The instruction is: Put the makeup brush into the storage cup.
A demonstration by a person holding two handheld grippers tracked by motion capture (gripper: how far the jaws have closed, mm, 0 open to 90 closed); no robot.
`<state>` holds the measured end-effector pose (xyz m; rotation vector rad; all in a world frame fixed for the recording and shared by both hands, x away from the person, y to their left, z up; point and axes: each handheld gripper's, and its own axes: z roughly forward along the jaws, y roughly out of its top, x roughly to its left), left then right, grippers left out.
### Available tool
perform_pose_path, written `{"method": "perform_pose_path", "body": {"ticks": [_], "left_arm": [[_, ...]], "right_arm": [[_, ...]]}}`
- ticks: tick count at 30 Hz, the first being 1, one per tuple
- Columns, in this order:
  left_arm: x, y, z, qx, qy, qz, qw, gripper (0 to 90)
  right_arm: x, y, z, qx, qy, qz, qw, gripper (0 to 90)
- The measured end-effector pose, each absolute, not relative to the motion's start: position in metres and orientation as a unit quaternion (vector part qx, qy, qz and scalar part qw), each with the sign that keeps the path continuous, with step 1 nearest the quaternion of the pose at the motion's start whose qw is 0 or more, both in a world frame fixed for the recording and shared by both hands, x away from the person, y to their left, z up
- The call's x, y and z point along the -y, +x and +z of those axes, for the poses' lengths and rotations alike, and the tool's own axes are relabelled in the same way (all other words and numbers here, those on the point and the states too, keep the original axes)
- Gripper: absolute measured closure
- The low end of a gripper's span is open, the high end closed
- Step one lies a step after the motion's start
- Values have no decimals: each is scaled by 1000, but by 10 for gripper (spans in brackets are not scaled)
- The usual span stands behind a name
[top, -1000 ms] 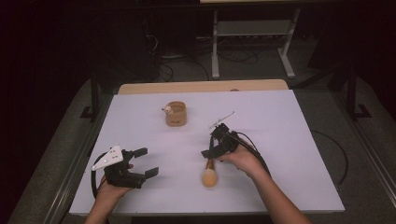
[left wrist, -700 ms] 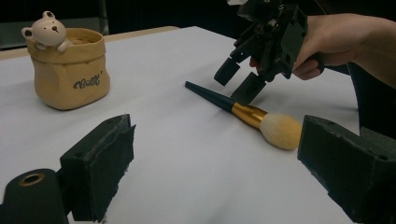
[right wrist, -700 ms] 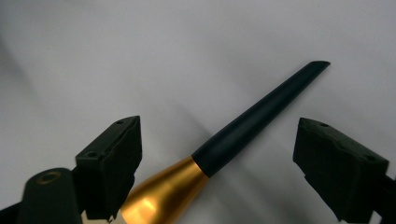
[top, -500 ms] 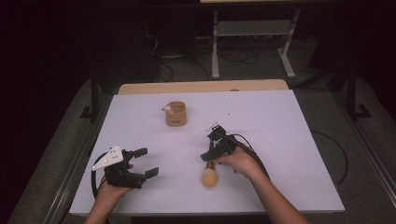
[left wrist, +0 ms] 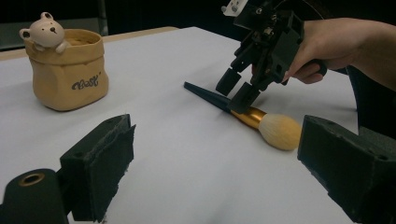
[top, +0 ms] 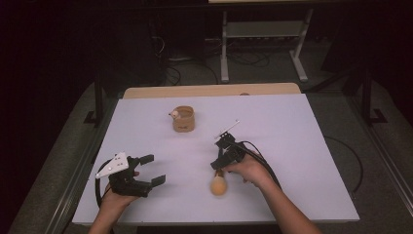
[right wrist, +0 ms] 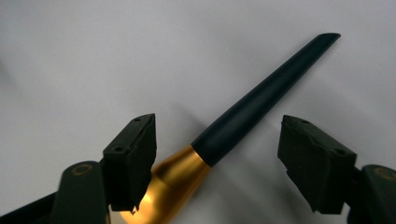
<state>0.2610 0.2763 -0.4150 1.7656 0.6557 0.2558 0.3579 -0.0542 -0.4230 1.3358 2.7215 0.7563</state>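
A makeup brush (top: pixel 218 185) with a black handle, gold ferrule and cream bristles lies on the white table (top: pixel 302 146), bristles toward the person. My right gripper (top: pixel 217 165) stands open over the brush, tilted down, its jaws on either side of the handle (right wrist: pixel 261 102) where it meets the ferrule. The right gripper view shows the right gripper (right wrist: pixel 224 140) with a gap on both sides of the handle. My left gripper (top: pixel 155 169) is open at the front left with nothing between its jaws. From the left gripper view, the right gripper (left wrist: pixel 235 93) hangs just above the brush (left wrist: pixel 275 130).
A tan pot (top: pixel 183 119) with a small bear figure on its rim stands at the back middle of the table; the same pot (left wrist: pixel 70 77) is at the left gripper view's upper left. Dark floor, cables and a metal stand lie beyond the far edge.
The right gripper has come down and a little toward the person, onto the brush handle. The left gripper has not moved.
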Motion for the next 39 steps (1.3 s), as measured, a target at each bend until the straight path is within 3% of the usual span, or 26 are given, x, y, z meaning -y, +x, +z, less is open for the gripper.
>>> {"method": "perform_pose_path", "body": {"ticks": [15, 39], "left_arm": [[-276, 261, -415, -280, 757, 109, 581, 101], [-275, 261, -415, -279, 759, 109, 579, 101]], "right_arm": [[50, 356, -425, -876, 426, 227, -2, 407], [49, 353, -422, -893, 399, 208, 7, 716]]}}
